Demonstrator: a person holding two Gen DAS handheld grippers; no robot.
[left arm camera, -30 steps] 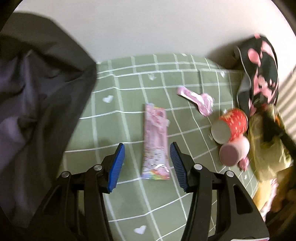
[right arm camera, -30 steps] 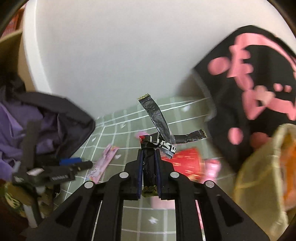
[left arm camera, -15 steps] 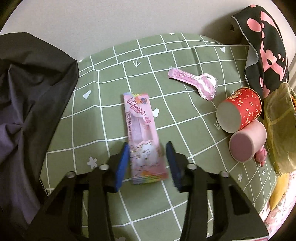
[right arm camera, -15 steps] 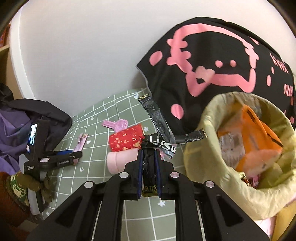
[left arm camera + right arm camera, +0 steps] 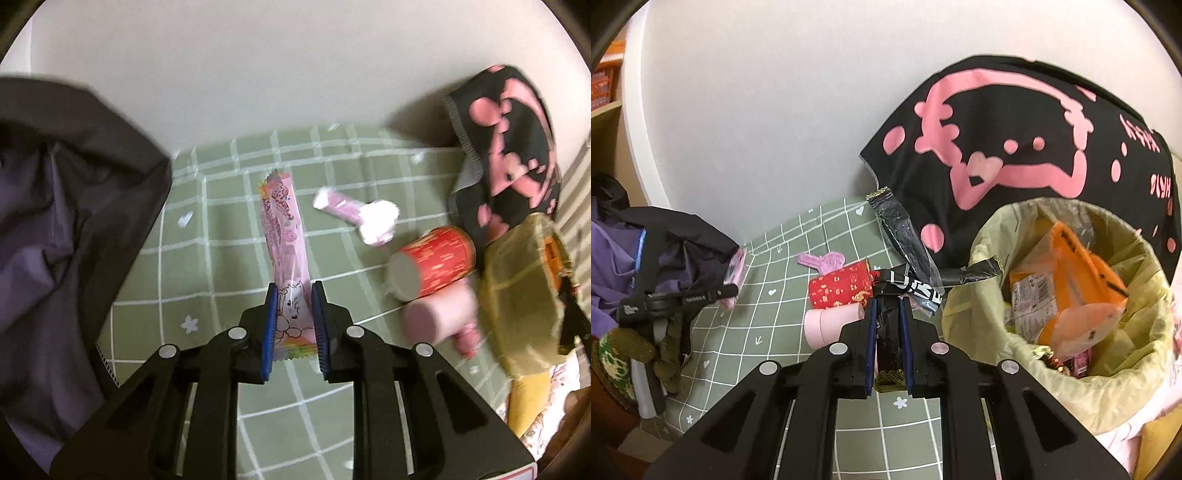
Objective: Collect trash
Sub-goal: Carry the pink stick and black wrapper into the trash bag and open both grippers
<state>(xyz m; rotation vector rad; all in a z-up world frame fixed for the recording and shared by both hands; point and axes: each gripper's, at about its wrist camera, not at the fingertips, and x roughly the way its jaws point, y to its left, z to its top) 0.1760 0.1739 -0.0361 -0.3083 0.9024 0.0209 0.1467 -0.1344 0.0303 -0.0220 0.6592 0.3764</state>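
**Both grippers loaded, bag is right there – tips for the drop**

Starting on the left: there's a heap of dark grey and purple clothing [image 5: 55,229] piled at the edge of the green grid-patterned tablecloth [image 5: 207,277]. The left gripper [image 5: 293,325] has just been closing, and its blue pads are now pinched on the near end of the long pink printed snack wrapper [image 5: 284,236]. The wrapper's long axis runs straight away from the gripper, far end pointing toward the white wall and looking slightly raised off the cloth. I'd lift it clear before swinging right, since the pink spoon-shaped plastic piece [image 5: 358,216], the red paper cup lying on its side [image 5: 432,262] and the pink cup on its side [image 5: 439,317] sit in the path.

Over to the right: the right gripper [image 5: 888,328] is clamped on the crumpled black foil wrapper [image 5: 905,251]. One strip sticks up and away to the left, and another tail pokes right toward the yellow translucent trash bag [image 5: 975,306], which is open, already has orange packaging in it, and sits just in front of the black cushion with pink cartoon print [image 5: 1015,140].

My take: get the jaws over the bag's mouth, not just the rim, before letting go, or that floppy tail will catch on the edge.
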